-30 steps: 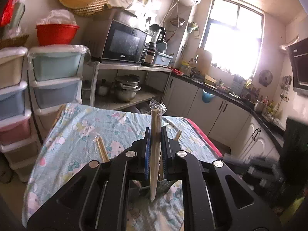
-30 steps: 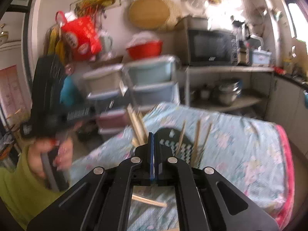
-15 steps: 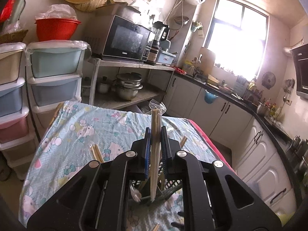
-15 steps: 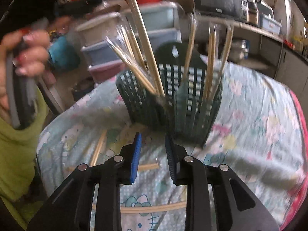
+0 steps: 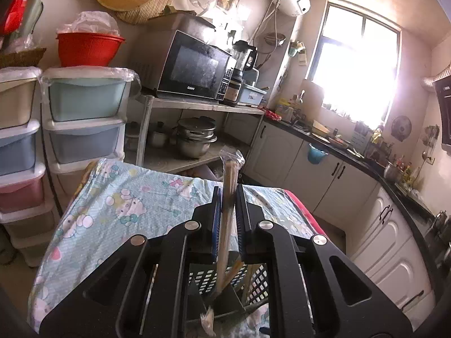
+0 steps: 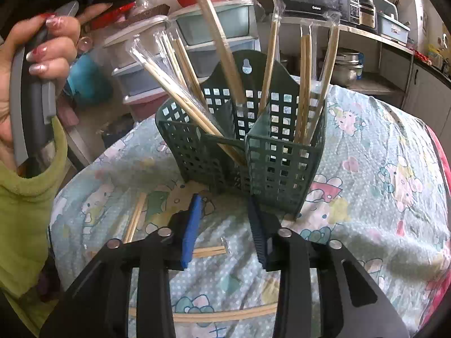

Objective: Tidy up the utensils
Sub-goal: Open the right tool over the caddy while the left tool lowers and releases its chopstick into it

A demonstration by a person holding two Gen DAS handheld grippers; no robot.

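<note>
chopsticks, wrapped in clear sleeves, going into a dark green slotted caddy (image 6: 253,140) standing on the bench (image 6: 380,183), which wears a pale blue cartoon-print cloth. left claw (image 5: 227,214) is clamped tight on one wrapped pair (image 5: 229,197), held near upright with its lower end hanging just above the caddy's compartments, as seen from the left wrist; in the right wrist view the same pair (image 6: 214,36) slants down from the top of frame toward the middle back section. a hand (image 6: 39,64) in a green sleeve grips that tool's handle at far left. right claw (image 6: 222,222) sits low over the cloth just in front of the caddy, jaws opening, nothing between them. loose pairs lie on the cloth: a short one (image 6: 210,251) just ahead of the right claw, a long one (image 6: 222,314) nearer the camera, another (image 6: 135,217) off to the left. judgement: to finish the drop cleanly, steer the held pair's tip past the divider wall before letting go, keep it steep so it does not knock the leaning bundles in the left section, and release only once the tip is inside. right claw probably wants to widen, straddle the short pair across its width and press down to the cloth before closing, since thin sticks slip out of a shallow pinch.
</note>
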